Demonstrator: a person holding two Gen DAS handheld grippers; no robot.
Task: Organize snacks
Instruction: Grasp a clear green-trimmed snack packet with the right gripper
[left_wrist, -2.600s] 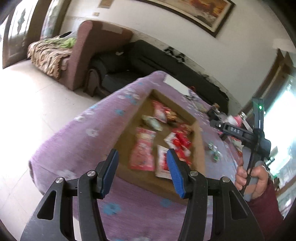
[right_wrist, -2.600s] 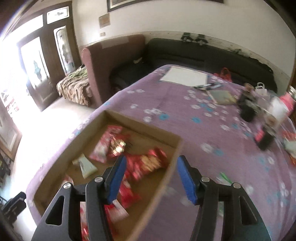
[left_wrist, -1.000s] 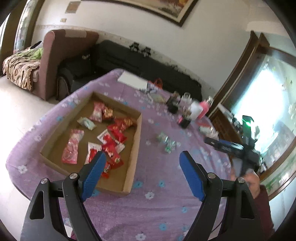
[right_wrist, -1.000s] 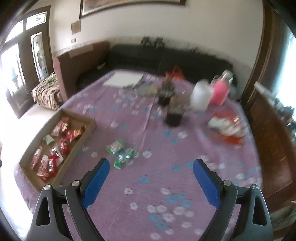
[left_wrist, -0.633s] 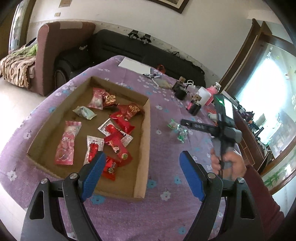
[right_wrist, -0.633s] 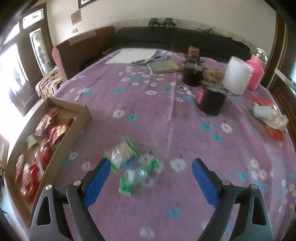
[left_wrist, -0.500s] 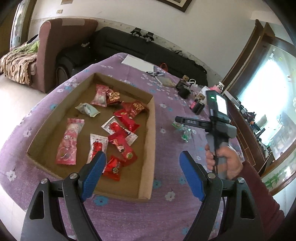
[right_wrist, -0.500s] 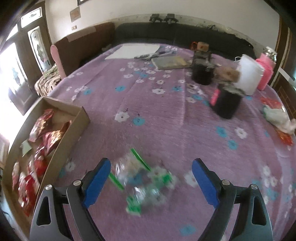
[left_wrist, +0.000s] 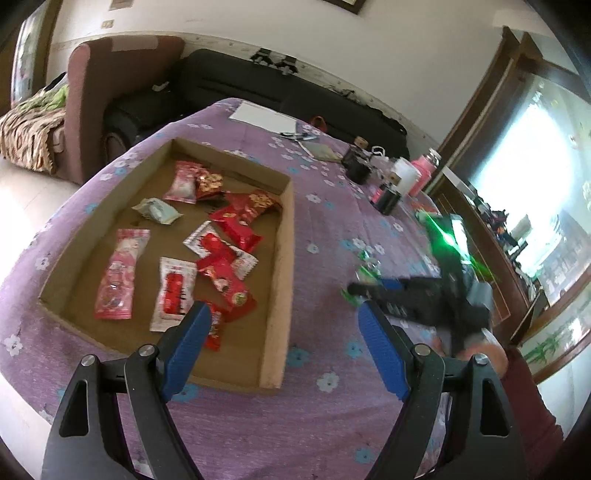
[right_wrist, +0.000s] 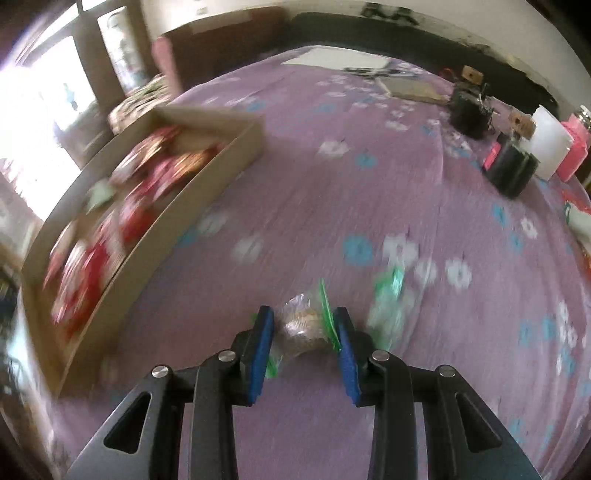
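A clear snack packet with green edges (right_wrist: 304, 326) lies on the purple flowered tablecloth (right_wrist: 332, 206). My right gripper (right_wrist: 303, 325) is closing around it, and both blue pads touch its wrapper. More green packets (right_wrist: 388, 295) lie just to its right. In the left wrist view the right gripper (left_wrist: 356, 288) reaches down to those green packets (left_wrist: 369, 264), blurred. A shallow cardboard box (left_wrist: 286, 258) holds several red and pink snack packets (left_wrist: 221, 273); the same box (right_wrist: 166, 229) is to the left in the right wrist view. My left gripper (left_wrist: 282, 310) hangs open above the box's near right corner, holding nothing.
Two black jars (right_wrist: 511, 168), a white container (right_wrist: 550, 147) and a pink bottle (right_wrist: 572, 151) stand at the table's far right. Papers and a notebook (left_wrist: 262, 116) lie at the far end. A black sofa (left_wrist: 288, 90) runs behind. A hand in a dark red sleeve (left_wrist: 524, 398) holds the right gripper.
The right gripper dropped onto the green packets and its jaws narrowed from wide apart to close around one packet. The left gripper sank slightly toward the box, still open.
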